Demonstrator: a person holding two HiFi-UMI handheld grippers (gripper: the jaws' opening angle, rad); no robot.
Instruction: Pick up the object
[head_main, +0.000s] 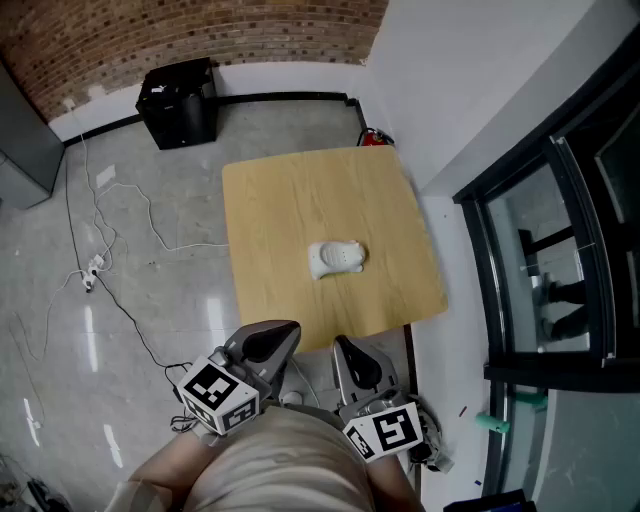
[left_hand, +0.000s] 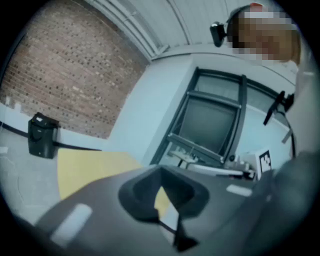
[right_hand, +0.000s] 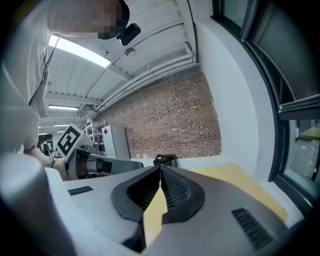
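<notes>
A small white object (head_main: 335, 259) lies near the middle of the square wooden table (head_main: 290, 200). Both grippers hang close to my body, short of the table's near edge. My left gripper (head_main: 268, 340) is shut and holds nothing; in its own view the left gripper (left_hand: 161, 172) has its tips together, pointing upward past the table (left_hand: 85, 165). My right gripper (head_main: 352, 357) is shut and empty too. In its view the right gripper (right_hand: 160, 172) tips meet, with the table (right_hand: 240, 185) below and to the right. Neither gripper view shows the white object.
A black box (head_main: 180, 103) stands by the brick wall, with white cables (head_main: 100, 240) trailing over the glossy floor on the left. A red item (head_main: 375, 137) sits at the table's far right corner. A white wall and dark-framed glass panels (head_main: 560, 230) run along the right.
</notes>
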